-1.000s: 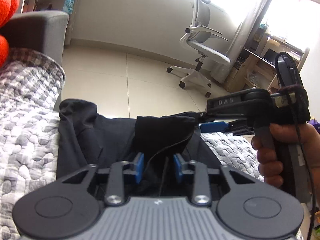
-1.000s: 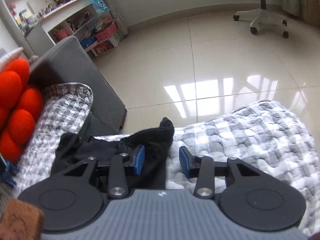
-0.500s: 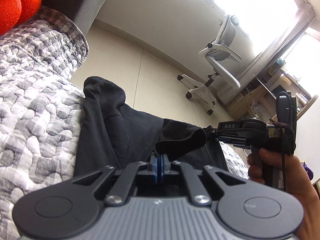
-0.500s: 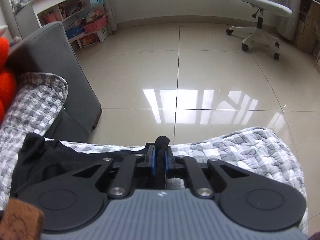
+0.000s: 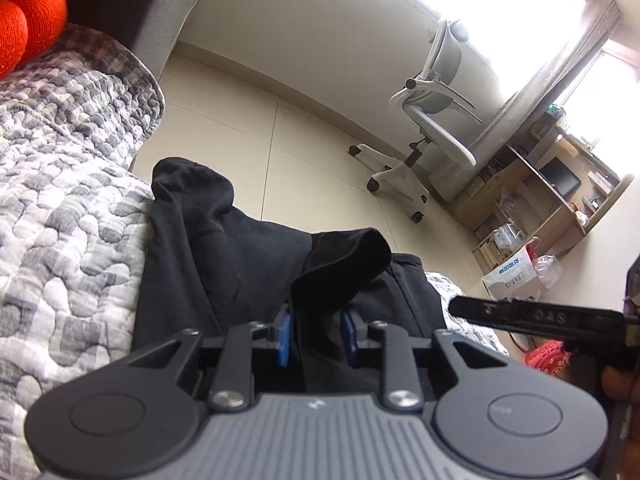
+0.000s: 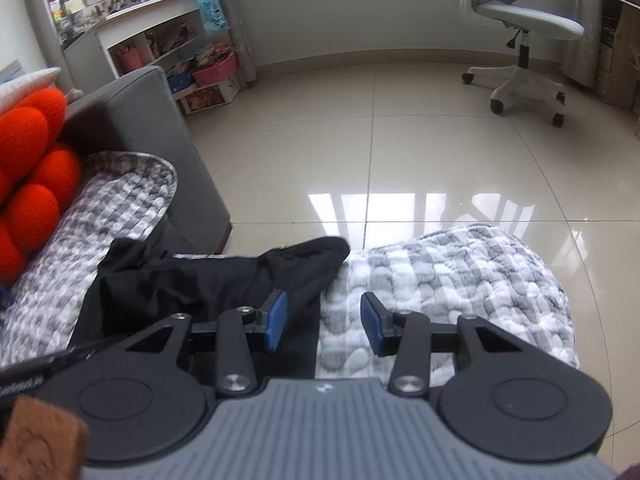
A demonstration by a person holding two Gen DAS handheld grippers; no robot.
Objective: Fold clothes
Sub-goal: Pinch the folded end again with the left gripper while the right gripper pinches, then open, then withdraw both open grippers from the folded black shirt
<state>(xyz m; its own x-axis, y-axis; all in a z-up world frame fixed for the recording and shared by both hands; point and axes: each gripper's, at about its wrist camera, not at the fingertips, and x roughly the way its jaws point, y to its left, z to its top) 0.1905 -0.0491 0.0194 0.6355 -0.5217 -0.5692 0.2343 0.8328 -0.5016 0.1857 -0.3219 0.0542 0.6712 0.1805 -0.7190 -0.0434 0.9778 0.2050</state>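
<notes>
Left gripper (image 5: 315, 334) is opening, its blue pads parting on either side of a raised flap of the black soft cotton garment (image 5: 224, 256); the cloth stands between the jaws, but the pads no longer seem to press it. Right gripper (image 6: 323, 322) is opening too, with a moderate gap, and nothing is clamped in it: only the garment's right-hand border and the grey-and-white quilted sofa cover (image 6: 460, 276) show between its pads.

The garment lies spread on the quilted cover at the front edge of the sofa seat, its far end reaching that edge above the pale tiled floor (image 6: 400, 140). Its long axis runs away from both grippers, from the near side of the seat out toward the front edge. In the left wrist view a bunched sleeve or corner sits at the far left of the cloth, and the lifted flap curls toward the right.

From the left gripper the cloth is dead ahead and directly under the jaws, so that hand is the nearer one. From the right gripper the garment lies ahead and to the left, with bare quilt straight in front and to the right, so its next grasp probably calls for a shift leftward onto the fabric.
</notes>
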